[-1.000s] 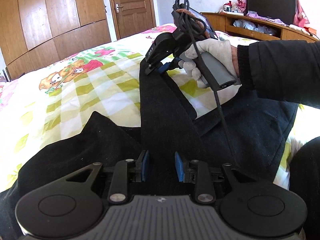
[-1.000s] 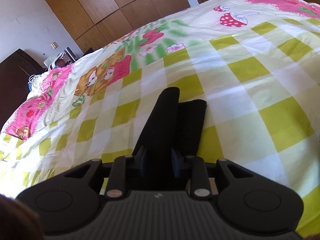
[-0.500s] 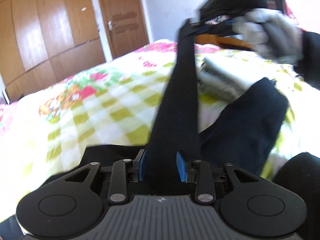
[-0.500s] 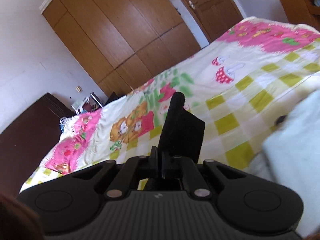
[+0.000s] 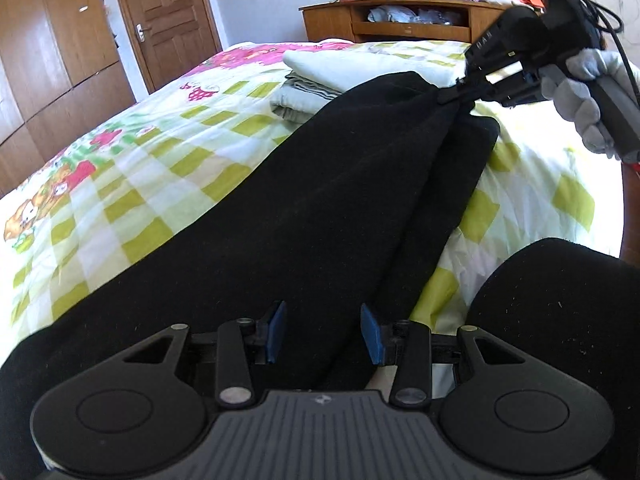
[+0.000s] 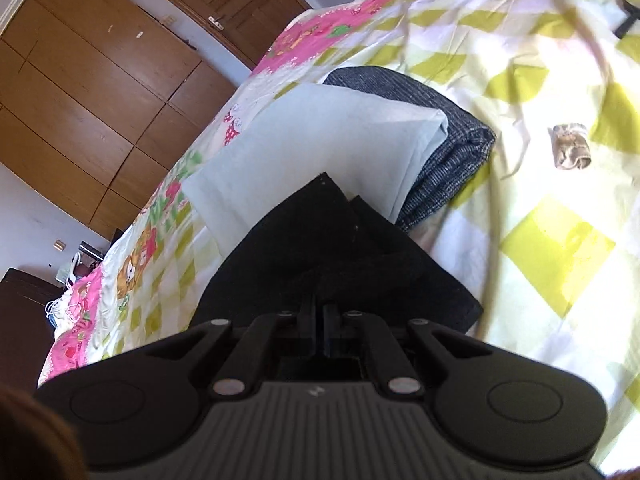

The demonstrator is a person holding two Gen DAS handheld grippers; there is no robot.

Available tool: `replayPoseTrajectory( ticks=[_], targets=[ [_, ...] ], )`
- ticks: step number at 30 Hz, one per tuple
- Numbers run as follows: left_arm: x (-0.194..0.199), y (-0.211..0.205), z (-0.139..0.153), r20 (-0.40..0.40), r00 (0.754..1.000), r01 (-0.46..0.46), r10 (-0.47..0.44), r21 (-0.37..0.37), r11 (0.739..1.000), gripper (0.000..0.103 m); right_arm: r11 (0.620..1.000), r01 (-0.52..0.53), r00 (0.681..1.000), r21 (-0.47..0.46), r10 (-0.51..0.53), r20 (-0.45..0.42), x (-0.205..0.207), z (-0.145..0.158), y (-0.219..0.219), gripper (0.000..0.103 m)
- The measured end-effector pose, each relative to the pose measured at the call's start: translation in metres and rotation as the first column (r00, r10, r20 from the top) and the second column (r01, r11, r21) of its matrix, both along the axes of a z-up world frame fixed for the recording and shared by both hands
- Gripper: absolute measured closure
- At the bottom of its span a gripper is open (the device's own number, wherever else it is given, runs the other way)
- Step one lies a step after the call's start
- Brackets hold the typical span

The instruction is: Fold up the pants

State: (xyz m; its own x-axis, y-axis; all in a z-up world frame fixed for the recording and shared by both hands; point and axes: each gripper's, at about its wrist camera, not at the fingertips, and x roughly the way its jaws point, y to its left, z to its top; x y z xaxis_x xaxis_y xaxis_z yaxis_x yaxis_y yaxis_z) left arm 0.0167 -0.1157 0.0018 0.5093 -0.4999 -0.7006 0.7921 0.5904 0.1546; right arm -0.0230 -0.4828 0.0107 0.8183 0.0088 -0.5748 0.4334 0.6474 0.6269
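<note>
Black pants [image 5: 320,208] lie stretched across the checked bedsheet [image 5: 152,184], from the bottom of the left wrist view up to the right. My left gripper [image 5: 323,334] sits low at the near end; its jaws are opening, and the cloth runs between the blue pads [image 5: 276,332] without being pinched. My right gripper [image 5: 450,96], held by a gloved hand [image 5: 588,92], is shut on the far end of the pants and holds it just above the bed. In the right wrist view the right gripper [image 6: 320,316] is shut on the black cloth [image 6: 332,248], which fans out ahead of it.
A folded pale cloth [image 6: 312,144] lies on a folded dark grey knit [image 6: 452,152] just beyond the pants. A small brown roll [image 6: 570,152] lies on the sheet to the right. A wooden cabinet [image 5: 400,20] and a door [image 5: 168,20] stand behind the bed. A person's dark-clothed leg [image 5: 560,304] is near right.
The right gripper shut on the leg ends, lifted them and swung them to the right, near the folded stack. The left gripper's jaws widened around the cloth.
</note>
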Motion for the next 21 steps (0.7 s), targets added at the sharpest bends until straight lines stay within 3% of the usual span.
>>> replayPoseTrajectory(
  ticks=[5, 7, 11, 16, 18, 20, 21],
  targets=[
    [-0.003, -0.012, -0.006, 0.002, 1.0, 0.015, -0.015, -0.023, 1.0, 0.049, 0.999, -0.036, 0.999, -0.041, 0.035, -0.008, 0.003, 0.002, 0.0, 0.093],
    [-0.007, -0.017, -0.008, 0.013, 1.0, 0.028, -0.027, -0.038, 0.999, 0.048, 0.999, -0.039, 0.999, -0.003, 0.039, -0.004, 0.002, -0.005, -0.005, 0.092],
    [-0.01, -0.039, -0.014, 0.066, 0.996, 0.055, -0.055, 0.008, 0.998, 0.047, 0.996, -0.021, 1.0, 0.087, 0.02, 0.007, 0.012, -0.016, -0.012, 0.093],
    [-0.007, -0.056, -0.012, 0.113, 0.993, 0.027, -0.031, 0.037, 0.999, 0.048, 0.995, -0.066, 0.992, 0.075, 0.057, 0.109, 0.019, 0.018, -0.003, 0.098],
    [-0.004, -0.062, -0.013, 0.146, 0.989, 0.008, -0.018, 0.066, 0.998, 0.058, 0.993, -0.089, 0.985, 0.073, 0.077, 0.157, 0.021, 0.035, -0.001, 0.098],
    [0.001, -0.062, -0.006, 0.168, 0.986, -0.022, 0.011, 0.066, 0.998, 0.08, 0.991, -0.114, 0.977, 0.068, 0.099, 0.19, 0.024, 0.05, 0.001, 0.098],
    [0.002, -0.059, 0.002, 0.165, 0.986, -0.031, 0.023, 0.043, 0.999, 0.082, 0.99, -0.126, 0.973, 0.063, 0.111, 0.204, 0.023, 0.058, 0.003, 0.098]
  ],
)
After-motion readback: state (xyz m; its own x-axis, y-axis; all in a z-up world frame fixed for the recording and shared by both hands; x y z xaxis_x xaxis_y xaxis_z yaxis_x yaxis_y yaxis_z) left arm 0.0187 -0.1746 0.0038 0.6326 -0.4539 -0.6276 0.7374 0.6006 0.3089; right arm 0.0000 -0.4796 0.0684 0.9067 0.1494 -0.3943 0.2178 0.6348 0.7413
